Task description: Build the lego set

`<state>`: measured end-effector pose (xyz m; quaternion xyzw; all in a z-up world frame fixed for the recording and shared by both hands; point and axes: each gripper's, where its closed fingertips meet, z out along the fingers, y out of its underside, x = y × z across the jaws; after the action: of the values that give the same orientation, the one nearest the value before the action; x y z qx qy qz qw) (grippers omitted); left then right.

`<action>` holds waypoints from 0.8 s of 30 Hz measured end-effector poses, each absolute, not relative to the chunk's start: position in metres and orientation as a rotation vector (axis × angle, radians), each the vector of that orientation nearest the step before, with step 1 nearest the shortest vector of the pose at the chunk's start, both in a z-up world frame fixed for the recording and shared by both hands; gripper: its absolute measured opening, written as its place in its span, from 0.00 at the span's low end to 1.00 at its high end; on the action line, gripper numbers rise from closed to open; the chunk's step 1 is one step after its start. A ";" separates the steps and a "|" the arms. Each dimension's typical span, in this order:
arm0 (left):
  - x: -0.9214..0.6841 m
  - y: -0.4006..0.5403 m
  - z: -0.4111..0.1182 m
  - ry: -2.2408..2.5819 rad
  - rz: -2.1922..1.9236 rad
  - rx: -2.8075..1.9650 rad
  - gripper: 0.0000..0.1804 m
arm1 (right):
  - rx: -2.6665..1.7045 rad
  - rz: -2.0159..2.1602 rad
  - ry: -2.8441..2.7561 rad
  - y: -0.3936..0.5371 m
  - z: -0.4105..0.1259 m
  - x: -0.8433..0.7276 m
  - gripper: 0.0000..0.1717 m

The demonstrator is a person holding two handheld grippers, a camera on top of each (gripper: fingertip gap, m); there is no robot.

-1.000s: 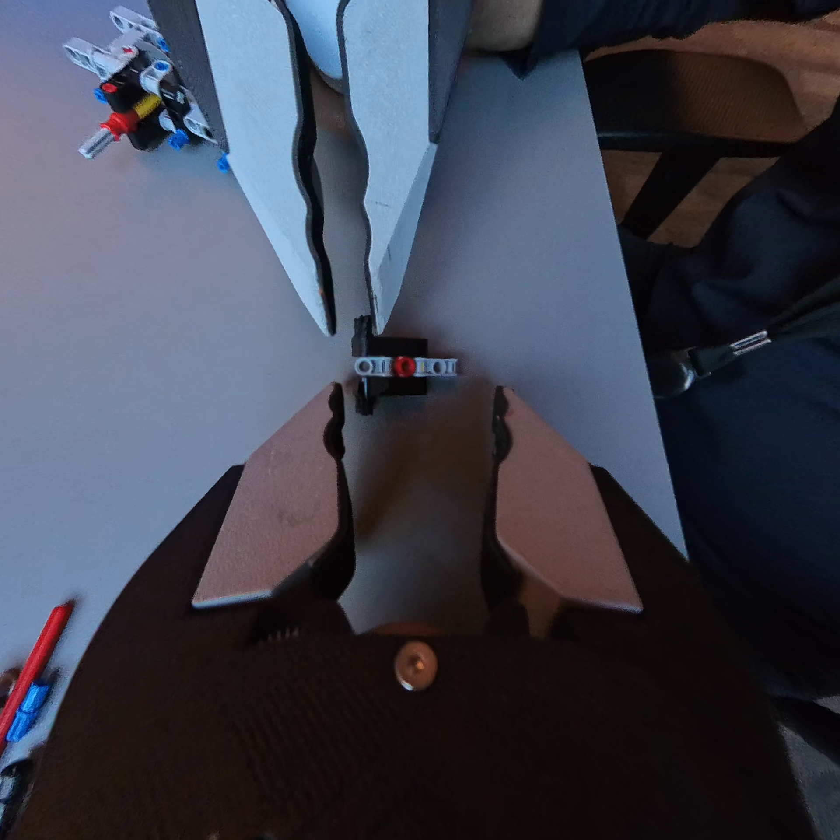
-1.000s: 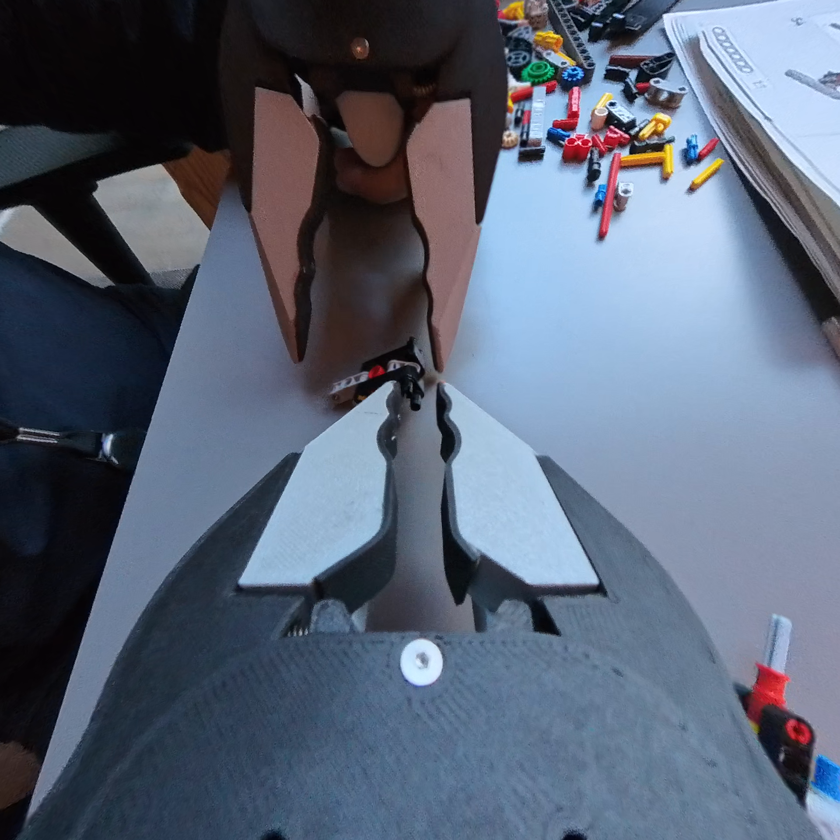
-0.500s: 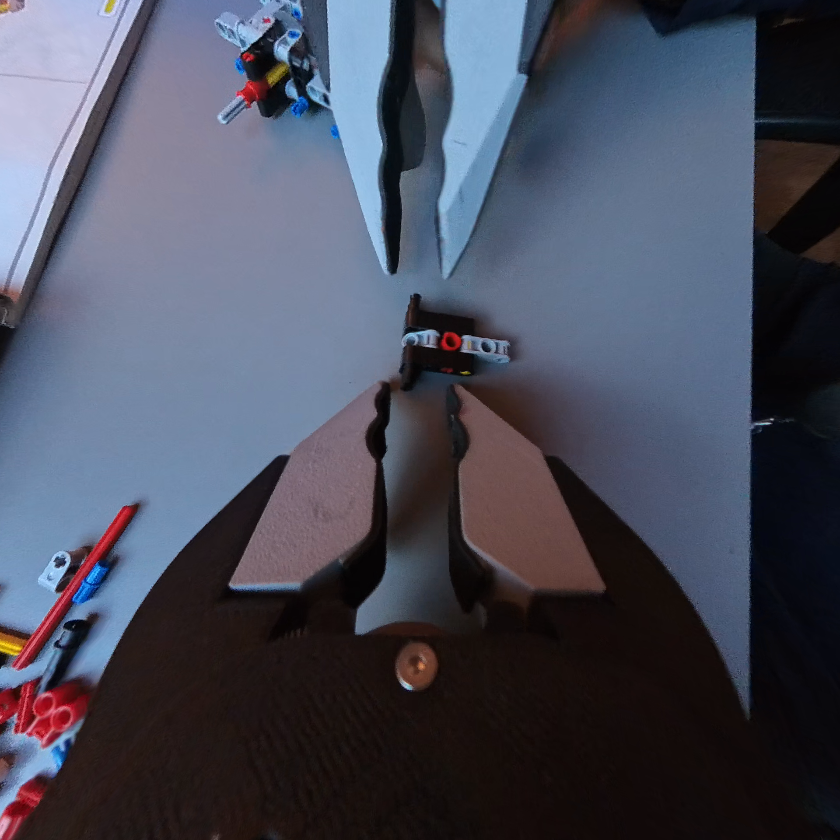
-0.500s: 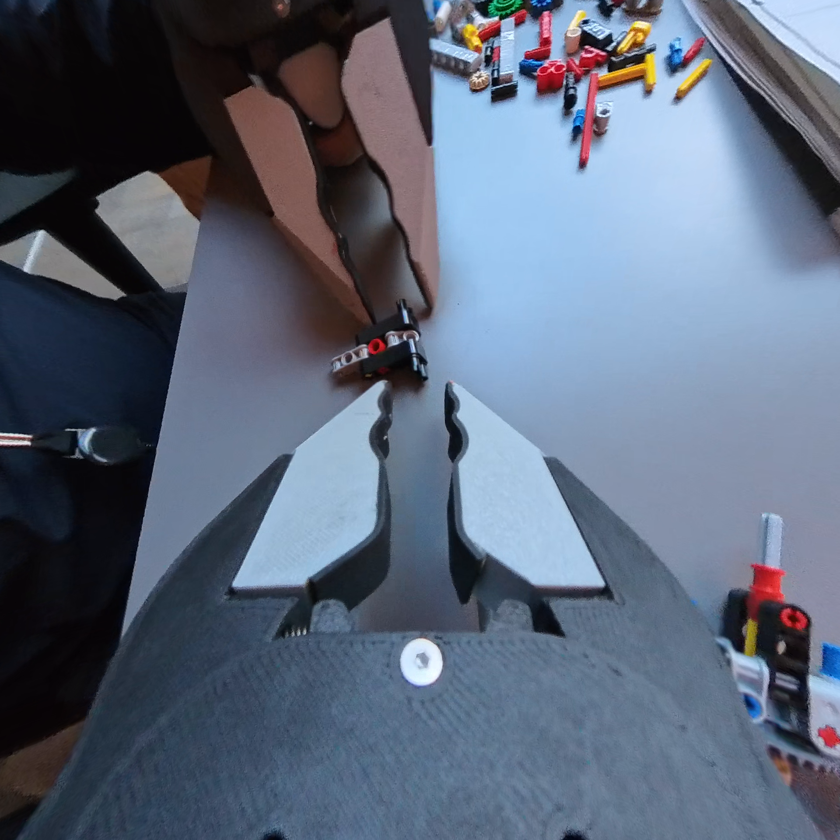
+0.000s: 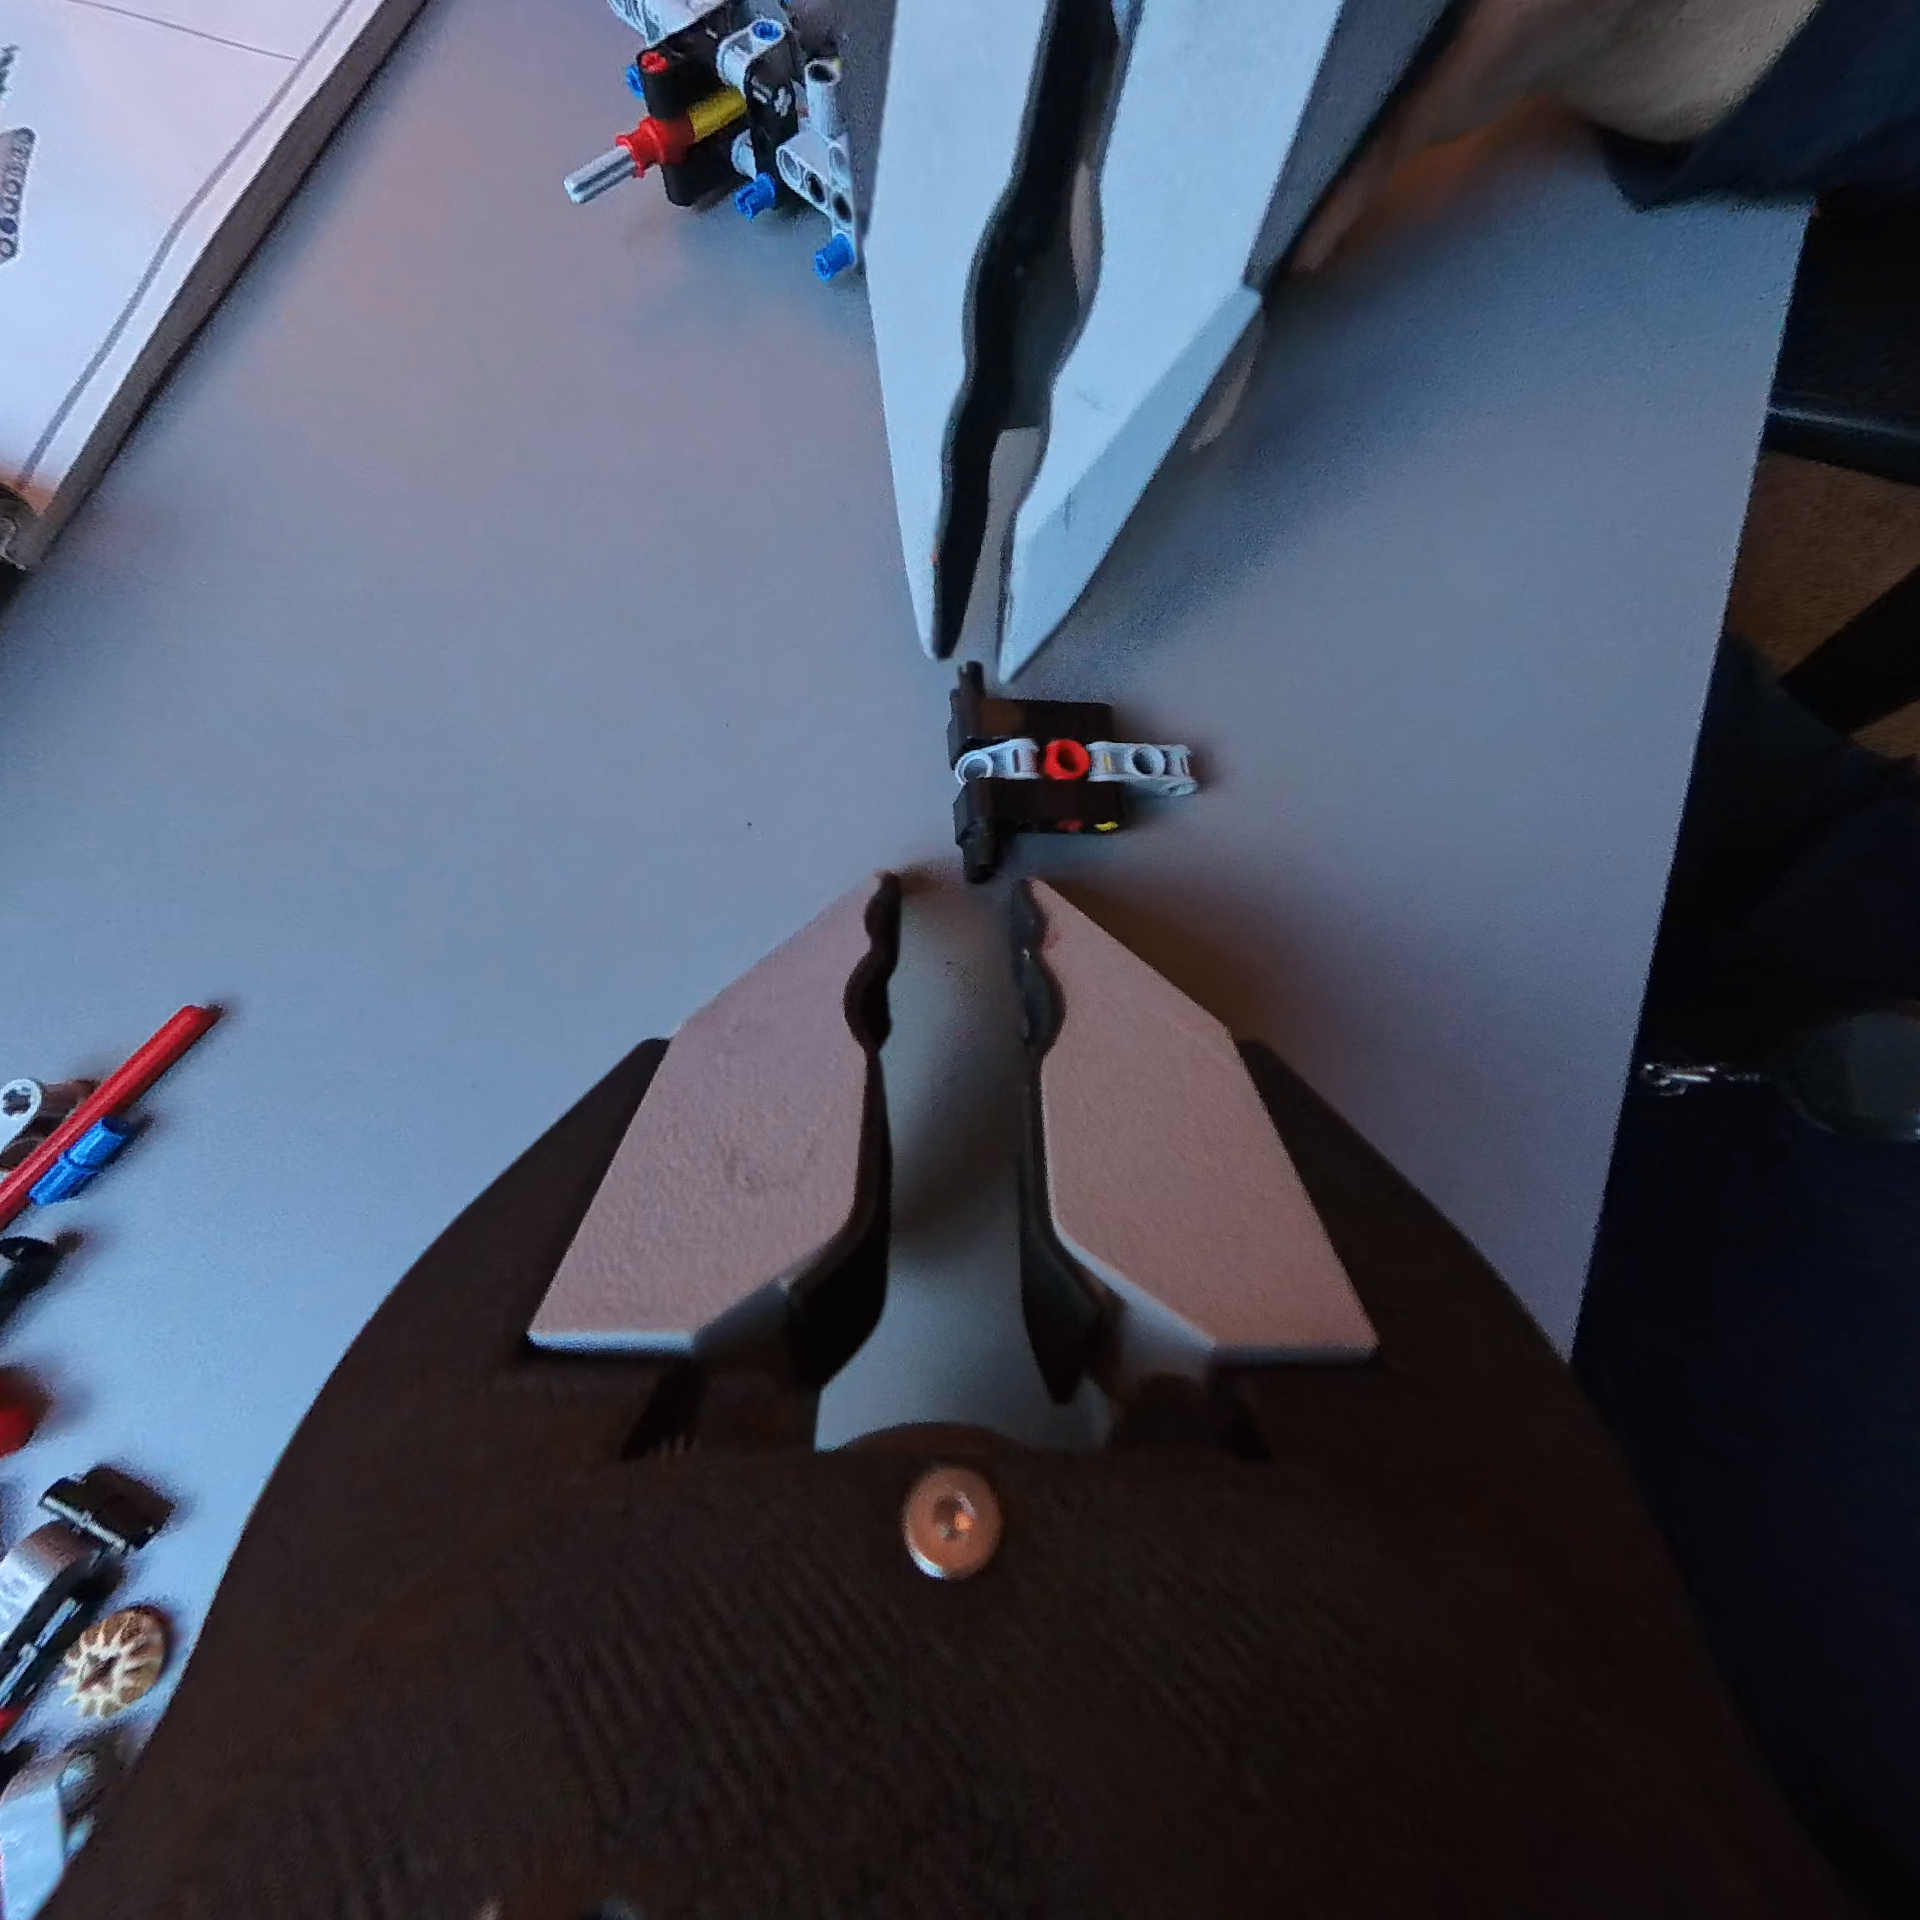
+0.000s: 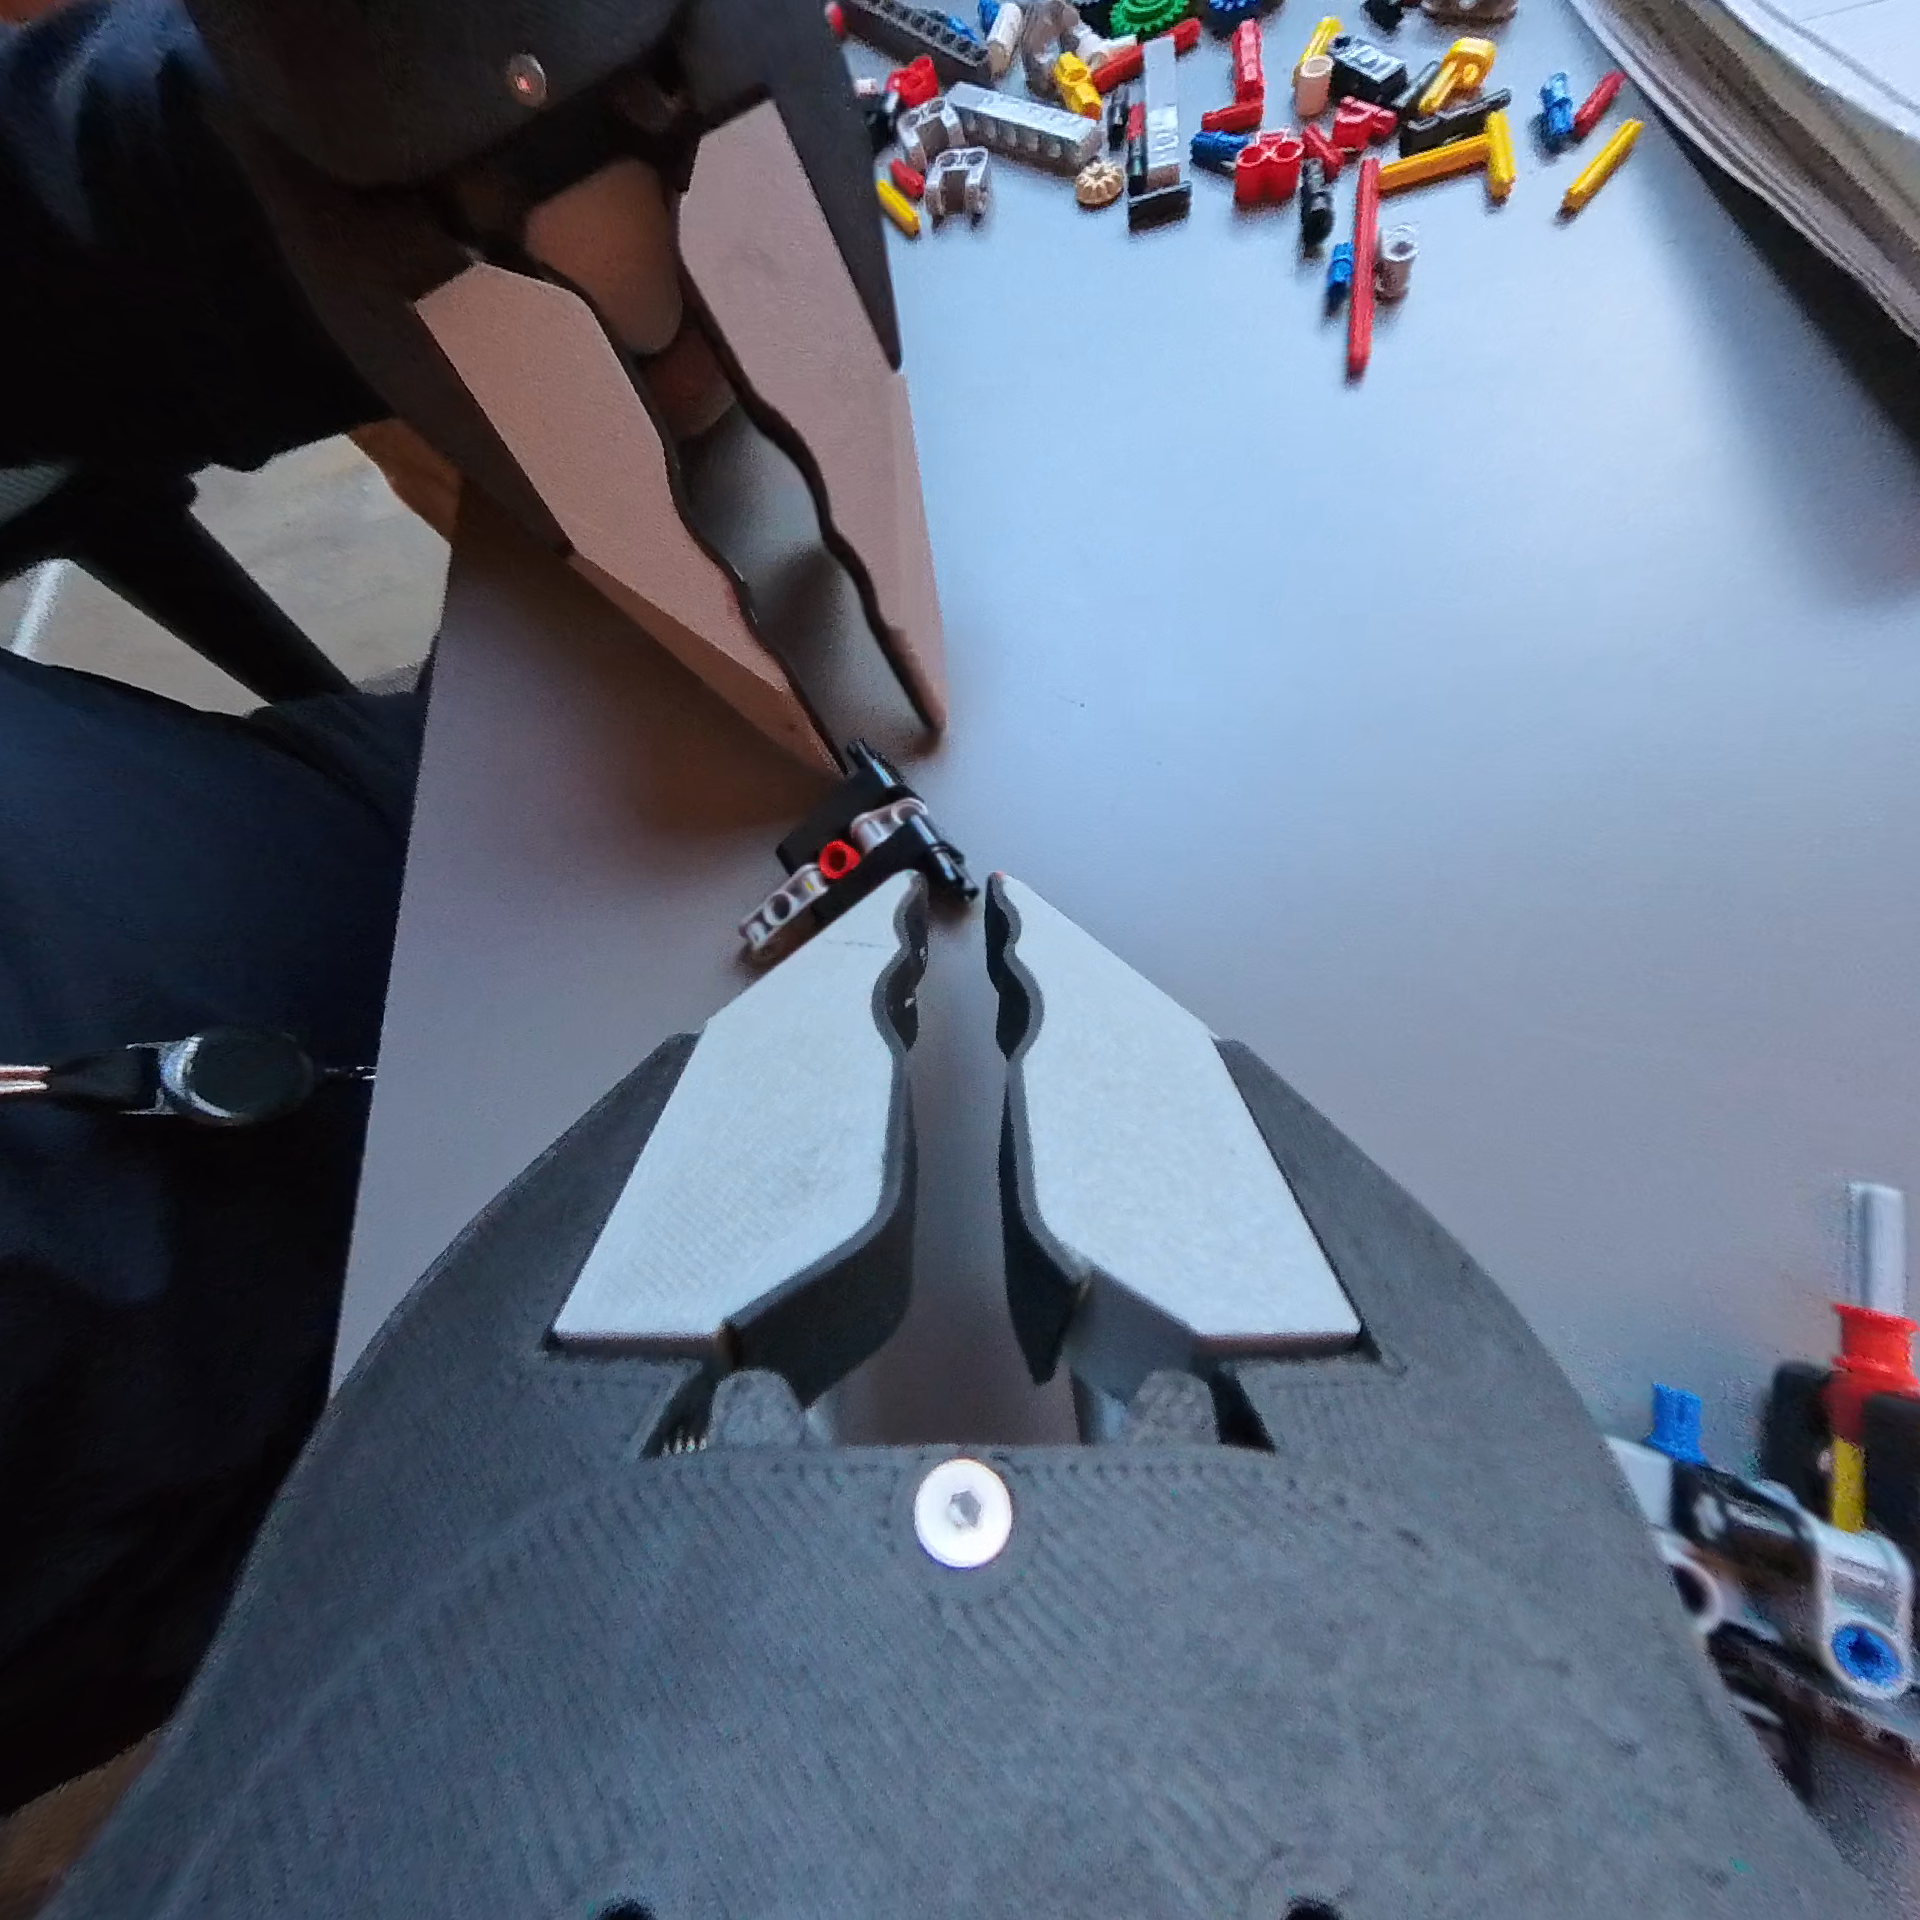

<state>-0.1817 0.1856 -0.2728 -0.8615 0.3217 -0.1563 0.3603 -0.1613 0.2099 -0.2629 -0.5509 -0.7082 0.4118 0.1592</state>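
Black brick assembly [image 5: 1044, 764] on grey table [image 5: 520, 623], one, between two grippers, both jaws narrow, gripping nothing.

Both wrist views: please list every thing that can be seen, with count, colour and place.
Small brick assembly: one, black with a grey beam and red pin, on the table between the two grippers' tips.
Larger brick assembly: one, black, grey, red, yellow, blue, beside the right gripper.
Loose bricks: many, mixed colours, far table area behind the left gripper.
Papers: a stack, white, table edge.
Table: one, grey.
Left gripper: brown fingers, narrowly apart, holding nothing.
Right gripper: grey fingers, narrowly apart, holding nothing.
Person: dark clothing, beside the table.
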 end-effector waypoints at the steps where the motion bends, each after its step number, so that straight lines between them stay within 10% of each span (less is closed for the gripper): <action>1: -0.181 0.186 -0.273 0.834 -0.393 -2.218 0.10 | -1.568 1.141 -2.036 0.209 -0.265 -0.162 0.04; 24: -0.168 0.184 -0.273 0.879 -0.364 -2.205 0.01 | -1.358 0.837 -2.081 0.212 -0.271 -0.164 0.00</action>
<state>-0.1684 0.1842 -0.2733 -0.8560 0.3414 -0.1412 0.3618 -0.1638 0.2115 -0.2713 -0.5005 -0.7669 0.3086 0.2570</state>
